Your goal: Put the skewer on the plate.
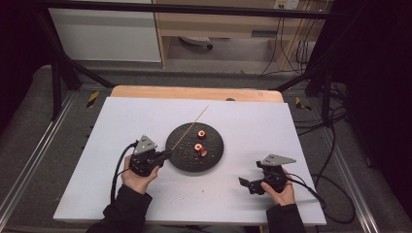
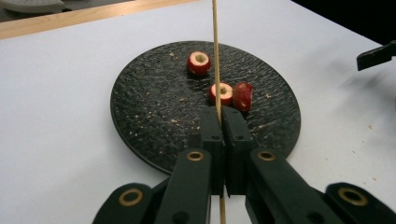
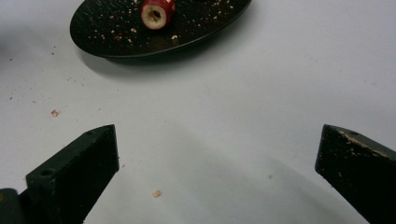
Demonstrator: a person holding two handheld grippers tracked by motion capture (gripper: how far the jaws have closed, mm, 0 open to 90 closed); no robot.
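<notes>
1. My left gripper (image 1: 164,155) has its fingers pressed together on a thin wooden skewer (image 1: 190,128), pinching it near its lower end at the near-left rim of the plate (image 1: 180,158).
2. The skewer is a pale, straight, slender stick; from my fingers it slants away over the plate toward the far right, its tip above the white desk (image 1: 121,126) beyond the plate's far edge.
3. In the left gripper view the skewer (image 2: 215,51) rises straight up from between my black fingers (image 2: 212,135), and a short stub of it shows below them.
4. The plate (image 2: 149,102) is round, dark and rough-textured, flecked with pale crumbs.
5. On it lie small red fruit pieces with pale cored centres: one (image 2: 199,63) toward the far side, two more (image 2: 232,94) touching each other just beyond my left fingertips.
6. My right gripper (image 1: 248,184) sits on the near right of the desk, well apart from the plate, fingers spread wide around nothing.
7. In the right gripper view those fingers (image 3: 79,168) are blocky and matte black, the right one dusted with crumbs; bare white desk (image 3: 224,121) with scattered crumbs lies between them, and the plate (image 3: 112,39) with a fruit piece (image 3: 156,14) lies far beyond.
</notes>
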